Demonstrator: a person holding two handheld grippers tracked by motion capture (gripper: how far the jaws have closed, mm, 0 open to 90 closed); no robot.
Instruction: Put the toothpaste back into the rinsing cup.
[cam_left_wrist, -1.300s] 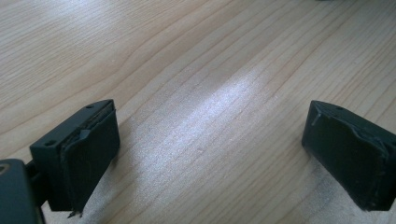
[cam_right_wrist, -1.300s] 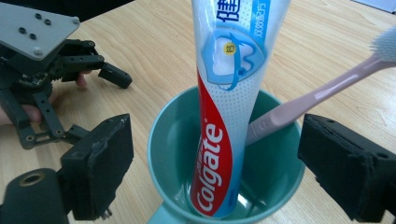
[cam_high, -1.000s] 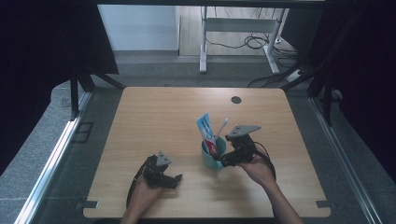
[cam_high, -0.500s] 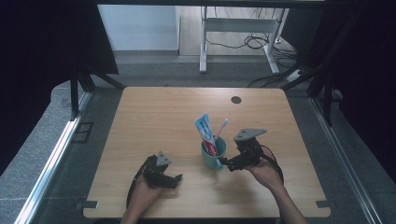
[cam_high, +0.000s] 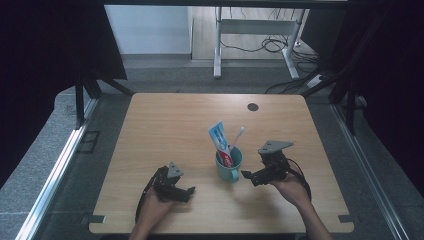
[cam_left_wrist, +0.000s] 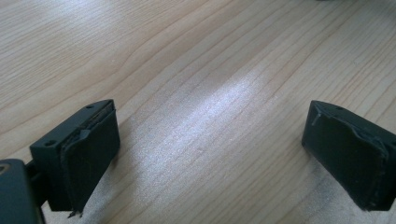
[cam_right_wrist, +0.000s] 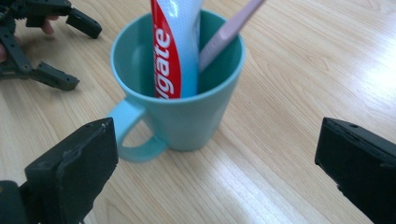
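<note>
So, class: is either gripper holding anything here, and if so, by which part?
Nothing is held. The right gripper is open, its jaws apart in front of the cup without touching it. The left gripper is open over bare table.

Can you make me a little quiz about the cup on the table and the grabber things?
1. True or false: the toothpaste stands inside the cup.
2. What else leans in the cup? A) toothbrush B) spoon C) pencil
3. Is anything between the jaws of the right gripper?

Key: 1. True. 2. A, a pink toothbrush. 3. No; its jaws stand wide apart, short of the cup.
</note>
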